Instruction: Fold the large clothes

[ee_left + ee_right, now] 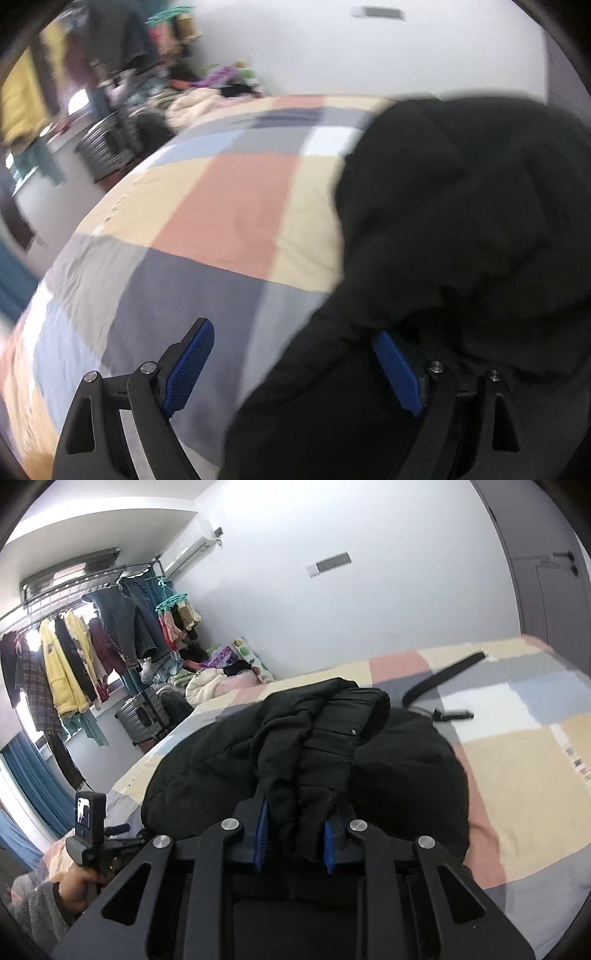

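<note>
Jaws: right gripper (293,836) clamped on bunched black quilted padded jacket (306,753); left gripper (295,363) spread wide over checked bedspread (221,206).

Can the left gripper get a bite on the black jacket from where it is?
Probably yes. The left gripper is open, and the black jacket already bunches against its right finger, with nothing between them. Only the checked bedspread lies beneath.

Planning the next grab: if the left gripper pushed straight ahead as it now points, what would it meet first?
Probably the checked bedspread between its open fingers; the black padded jacket already drapes over its right finger, though blur hides depth.
</note>
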Demonstrator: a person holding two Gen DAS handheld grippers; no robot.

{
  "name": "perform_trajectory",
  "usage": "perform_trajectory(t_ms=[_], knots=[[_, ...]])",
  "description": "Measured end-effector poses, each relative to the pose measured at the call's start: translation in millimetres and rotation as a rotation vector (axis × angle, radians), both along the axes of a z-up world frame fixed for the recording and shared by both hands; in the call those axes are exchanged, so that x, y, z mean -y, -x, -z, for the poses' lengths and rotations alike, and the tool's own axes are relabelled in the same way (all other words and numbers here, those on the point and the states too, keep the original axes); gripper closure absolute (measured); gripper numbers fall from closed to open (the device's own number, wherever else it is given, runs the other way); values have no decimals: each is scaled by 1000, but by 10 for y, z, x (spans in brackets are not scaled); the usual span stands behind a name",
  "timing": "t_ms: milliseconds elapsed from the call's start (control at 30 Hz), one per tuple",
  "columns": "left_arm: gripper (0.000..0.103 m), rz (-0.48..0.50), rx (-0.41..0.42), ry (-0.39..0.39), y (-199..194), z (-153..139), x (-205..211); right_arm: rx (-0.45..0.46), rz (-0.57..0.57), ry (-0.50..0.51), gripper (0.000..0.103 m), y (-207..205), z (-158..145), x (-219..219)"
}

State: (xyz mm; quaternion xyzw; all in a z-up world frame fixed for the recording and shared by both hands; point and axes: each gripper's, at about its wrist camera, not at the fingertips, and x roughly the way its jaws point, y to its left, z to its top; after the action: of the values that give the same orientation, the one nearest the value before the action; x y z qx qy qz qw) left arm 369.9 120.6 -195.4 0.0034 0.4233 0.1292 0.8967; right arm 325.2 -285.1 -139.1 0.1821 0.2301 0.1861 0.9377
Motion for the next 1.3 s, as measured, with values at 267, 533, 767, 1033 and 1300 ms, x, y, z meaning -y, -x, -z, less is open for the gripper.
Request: perform_trajectory(t_ms=[267, 533, 767, 1033, 1300], knots=[[16, -121, 65, 187, 71, -77, -383, 46, -6, 95, 78, 147, -126, -101], [16, -132, 72, 174, 80, -47, -367, -40, 24, 236, 78, 28, 153, -193], [16, -121, 68, 169, 66, -8, -355, -140, 28, 304, 77, -225, 588, -306], [16, -122, 54, 231, 167, -74, -392, -120, 47, 221, 56, -182, 667, -203], [16, -70, 140, 249, 734, -457, -290, -73, 53, 264, 29, 275, 397, -318]])
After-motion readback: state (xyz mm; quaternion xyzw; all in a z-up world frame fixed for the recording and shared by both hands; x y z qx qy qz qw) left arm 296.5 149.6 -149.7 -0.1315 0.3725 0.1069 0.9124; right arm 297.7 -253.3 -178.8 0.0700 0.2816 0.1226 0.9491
